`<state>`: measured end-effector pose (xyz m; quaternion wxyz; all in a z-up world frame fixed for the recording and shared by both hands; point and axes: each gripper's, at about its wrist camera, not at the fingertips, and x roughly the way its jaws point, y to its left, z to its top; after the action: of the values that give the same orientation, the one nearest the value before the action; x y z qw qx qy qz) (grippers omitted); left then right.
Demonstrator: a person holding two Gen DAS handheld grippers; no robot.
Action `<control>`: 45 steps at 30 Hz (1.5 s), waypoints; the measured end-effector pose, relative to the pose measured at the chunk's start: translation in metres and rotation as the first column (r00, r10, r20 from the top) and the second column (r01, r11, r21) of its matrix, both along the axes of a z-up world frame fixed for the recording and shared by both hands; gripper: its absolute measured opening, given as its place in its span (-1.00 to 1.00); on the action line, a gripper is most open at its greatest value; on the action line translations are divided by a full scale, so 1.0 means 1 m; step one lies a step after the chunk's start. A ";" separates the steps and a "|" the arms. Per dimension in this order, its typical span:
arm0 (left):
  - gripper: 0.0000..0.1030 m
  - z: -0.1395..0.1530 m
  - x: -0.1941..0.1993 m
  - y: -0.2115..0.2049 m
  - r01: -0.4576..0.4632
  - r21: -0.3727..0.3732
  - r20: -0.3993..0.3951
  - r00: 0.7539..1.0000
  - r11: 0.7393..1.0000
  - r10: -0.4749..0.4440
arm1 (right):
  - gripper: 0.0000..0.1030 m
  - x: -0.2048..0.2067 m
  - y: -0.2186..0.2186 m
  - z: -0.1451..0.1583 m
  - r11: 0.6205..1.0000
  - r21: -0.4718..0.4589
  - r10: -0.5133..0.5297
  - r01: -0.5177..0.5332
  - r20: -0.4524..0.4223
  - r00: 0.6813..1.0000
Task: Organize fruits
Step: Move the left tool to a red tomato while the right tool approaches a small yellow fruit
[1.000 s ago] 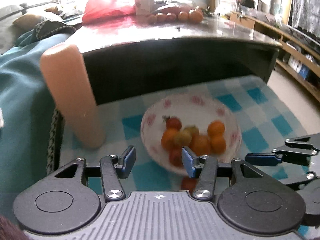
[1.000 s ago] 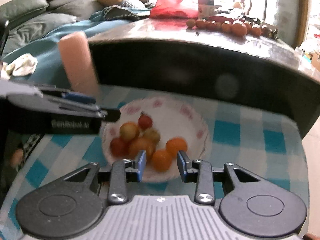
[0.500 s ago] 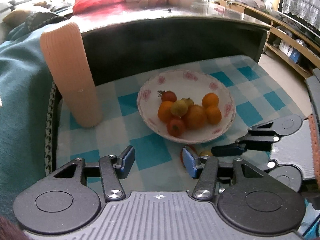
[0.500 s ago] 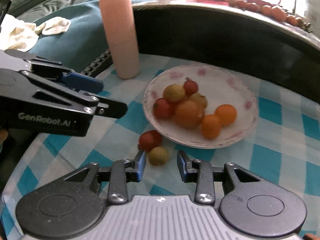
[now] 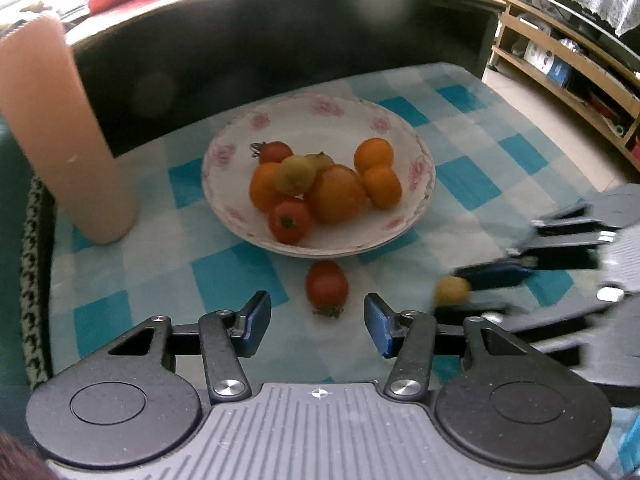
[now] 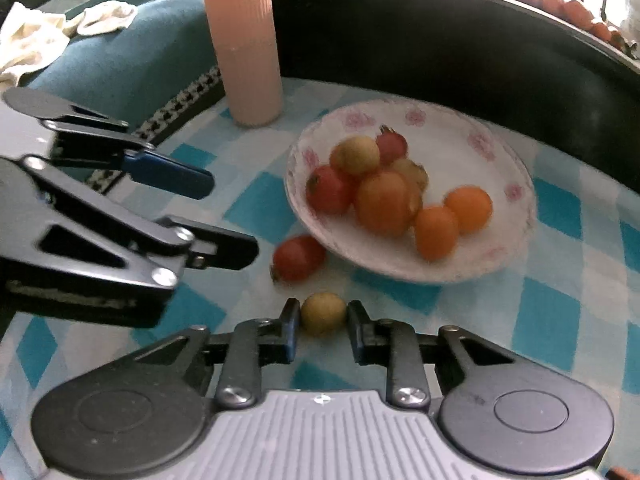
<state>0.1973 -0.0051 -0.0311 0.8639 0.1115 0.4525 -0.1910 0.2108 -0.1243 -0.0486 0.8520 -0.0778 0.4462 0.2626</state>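
A white flowered plate [image 5: 320, 108] [image 6: 444, 120] holds several oranges, red tomatoes and yellowish fruits on a blue checked cloth. In front of it lie a loose red tomato [image 5: 326, 286] [image 6: 298, 256] and a small yellow fruit [image 6: 323, 314] [image 5: 452, 290]. My left gripper [image 5: 316, 316] hovers low over the cloth, its jaws closing. The red tomato sits just past the gap between its tips, untouched. My right gripper [image 6: 323, 320] has both pads against the yellow fruit. Each gripper also shows in the other's view, the right gripper [image 5: 500, 280] and the left gripper [image 6: 224, 216].
A tall pink ribbed cylinder [image 5: 68, 140] [image 6: 244, 40] stands left of the plate. A dark table edge [image 5: 280, 40] overhangs behind it, with more fruit on top. A teal cushion [image 6: 120, 60] lies to the left and wooden shelves [image 5: 560, 60] to the right.
Both grippers came down toward the cloth in front of the plate. The right jaws narrowed onto the yellow fruit. The red tomato now lies centred ahead of the left tips.
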 end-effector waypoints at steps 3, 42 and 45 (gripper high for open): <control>0.06 -0.008 0.009 -0.004 -0.014 -0.032 -0.022 1.000 0.999 0.014 | -0.21 -0.010 -0.016 0.004 0.999 -0.001 -0.042 0.042 -0.015 0.999; 0.28 -0.009 -0.077 -0.020 0.066 0.090 -0.061 0.996 0.994 -0.061 | -0.07 -0.073 -0.057 -0.001 0.999 -0.035 -0.015 0.014 -0.036 0.999; 0.31 -0.012 -0.078 -0.023 0.074 0.100 -0.068 0.995 0.992 -0.067 | 0.09 -0.074 -0.058 -0.002 0.999 -0.032 0.007 -0.008 -0.036 0.999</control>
<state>0.1195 -0.0276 -0.0430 0.8347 0.1655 0.4851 -0.2012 0.1373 -0.1823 -0.0501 0.8415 -0.0882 0.4654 0.2600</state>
